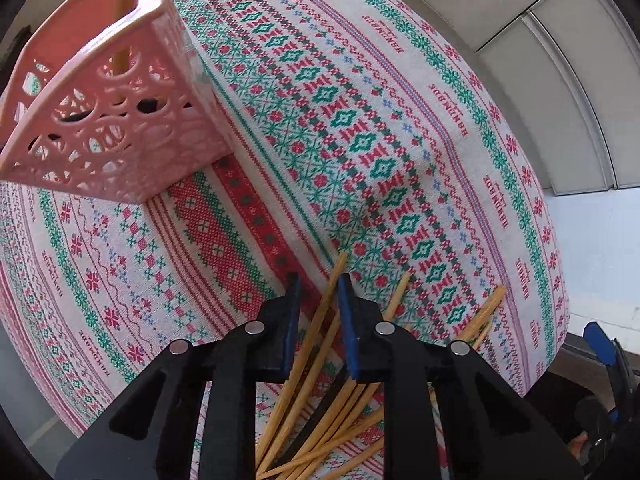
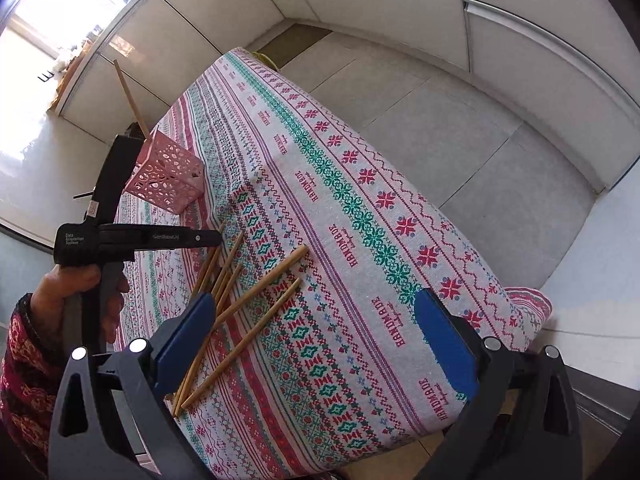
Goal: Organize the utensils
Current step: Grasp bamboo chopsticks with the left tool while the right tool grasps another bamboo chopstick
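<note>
Several wooden chopsticks lie in a loose pile on the patterned tablecloth. A pink perforated basket stands at the far left with one chopstick upright in it; the basket also shows in the right wrist view. My left gripper hovers over the pile, jaws narrowly apart with one chopstick lying between them, not clamped. It also shows in the right wrist view. My right gripper is wide open and empty above the table's near side.
The table's right edge drops to a grey tiled floor. White cabinets run along the back. My left hand and sleeve are at the left.
</note>
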`<state>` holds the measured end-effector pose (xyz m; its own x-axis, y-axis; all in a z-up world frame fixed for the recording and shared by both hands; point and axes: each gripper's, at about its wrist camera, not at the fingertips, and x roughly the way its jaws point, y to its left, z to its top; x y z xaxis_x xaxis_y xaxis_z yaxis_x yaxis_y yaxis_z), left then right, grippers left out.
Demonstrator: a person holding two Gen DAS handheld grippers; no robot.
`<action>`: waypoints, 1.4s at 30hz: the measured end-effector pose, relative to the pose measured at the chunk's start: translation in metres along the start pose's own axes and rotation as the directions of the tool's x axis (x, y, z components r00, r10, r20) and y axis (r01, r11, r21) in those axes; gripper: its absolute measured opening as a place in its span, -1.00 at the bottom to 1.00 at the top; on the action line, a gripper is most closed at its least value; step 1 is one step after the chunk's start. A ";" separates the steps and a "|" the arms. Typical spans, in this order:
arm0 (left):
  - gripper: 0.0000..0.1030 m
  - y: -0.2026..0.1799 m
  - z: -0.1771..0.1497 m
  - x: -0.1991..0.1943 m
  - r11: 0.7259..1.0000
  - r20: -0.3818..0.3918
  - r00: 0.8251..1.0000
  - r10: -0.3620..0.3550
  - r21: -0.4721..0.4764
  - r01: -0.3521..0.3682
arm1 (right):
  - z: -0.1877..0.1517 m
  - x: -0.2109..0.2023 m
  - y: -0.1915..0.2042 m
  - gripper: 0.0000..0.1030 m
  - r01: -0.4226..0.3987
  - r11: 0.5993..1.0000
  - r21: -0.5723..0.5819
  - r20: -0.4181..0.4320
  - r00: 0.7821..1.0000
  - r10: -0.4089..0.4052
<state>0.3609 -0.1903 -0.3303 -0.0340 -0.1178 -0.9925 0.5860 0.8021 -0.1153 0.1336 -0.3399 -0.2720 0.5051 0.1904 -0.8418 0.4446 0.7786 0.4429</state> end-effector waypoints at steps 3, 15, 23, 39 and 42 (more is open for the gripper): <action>-0.62 0.021 -0.014 0.000 0.995 0.004 0.997 -0.079 -0.059 0.079 | -0.001 0.003 0.002 0.88 0.008 1.000 -0.002 -0.010 1.000 -0.008; -0.54 0.014 -0.051 0.006 0.989 0.051 0.997 0.060 0.135 -0.066 | -0.001 0.010 0.008 0.88 0.035 0.999 0.007 -0.014 0.999 -0.035; -0.86 0.069 -0.126 -0.026 0.993 0.248 0.967 -0.052 -0.085 0.075 | -0.002 0.042 0.006 0.63 0.048 0.983 0.178 -0.202 0.979 -0.011; -0.90 0.072 -0.208 -0.194 0.978 0.641 0.764 -0.074 -0.103 0.180 | -0.005 0.104 0.063 -0.38 0.314 0.930 0.192 -0.338 0.911 -0.238; -0.90 0.073 -0.218 -0.202 0.978 0.665 0.743 -0.075 -0.097 0.186 | -0.001 0.109 0.075 -0.77 0.377 0.913 0.159 -0.316 0.895 -0.315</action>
<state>0.2339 0.0196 -0.1477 0.4689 -0.5369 -0.7013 0.4879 0.8194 -0.3010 0.2213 -0.2597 -0.3311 0.0788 0.1142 -0.9903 0.7138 0.6871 0.1360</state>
